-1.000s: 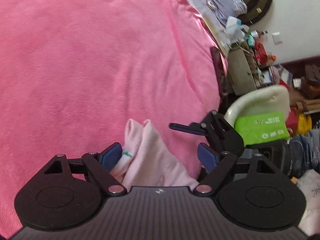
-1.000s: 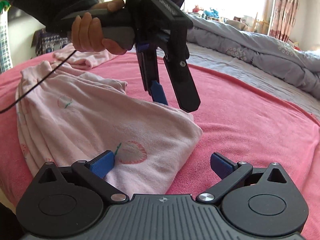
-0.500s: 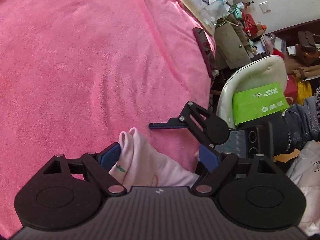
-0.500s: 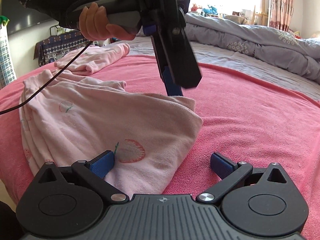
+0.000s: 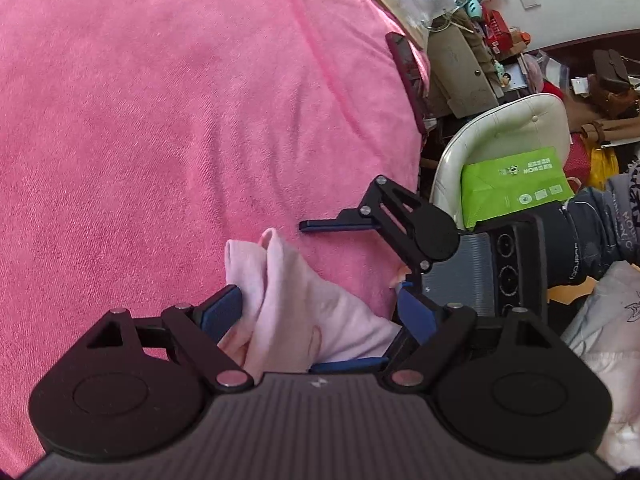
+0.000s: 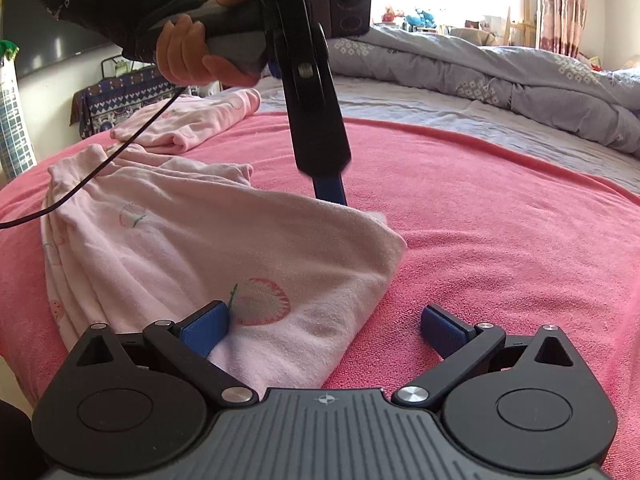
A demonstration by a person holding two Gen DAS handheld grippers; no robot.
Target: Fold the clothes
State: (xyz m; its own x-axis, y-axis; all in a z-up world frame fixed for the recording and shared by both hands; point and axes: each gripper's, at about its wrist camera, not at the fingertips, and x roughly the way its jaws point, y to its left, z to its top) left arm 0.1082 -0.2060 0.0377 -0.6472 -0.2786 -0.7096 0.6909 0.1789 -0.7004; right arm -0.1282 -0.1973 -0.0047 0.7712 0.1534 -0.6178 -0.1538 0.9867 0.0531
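Right wrist view: both claws, left [image 6: 330,196] and right [image 6: 324,330], stand apart astride the pink strawberry-print garment's [image 6: 192,248] corners on the bed [image 6: 500,240]; grasping looks underway. Next, I'd judge, both must close on cloth, then lift together.

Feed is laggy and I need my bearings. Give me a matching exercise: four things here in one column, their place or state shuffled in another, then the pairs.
1. strawberry-print garment
2. grey quilt
3. green bag
4. left tongs

A. on the white chair
B. open, with cloth between them
C. heaped beyond the pink blanket
D. lying on the pink blanket

Pairs: 1-D, 2-C, 3-A, 4-B.
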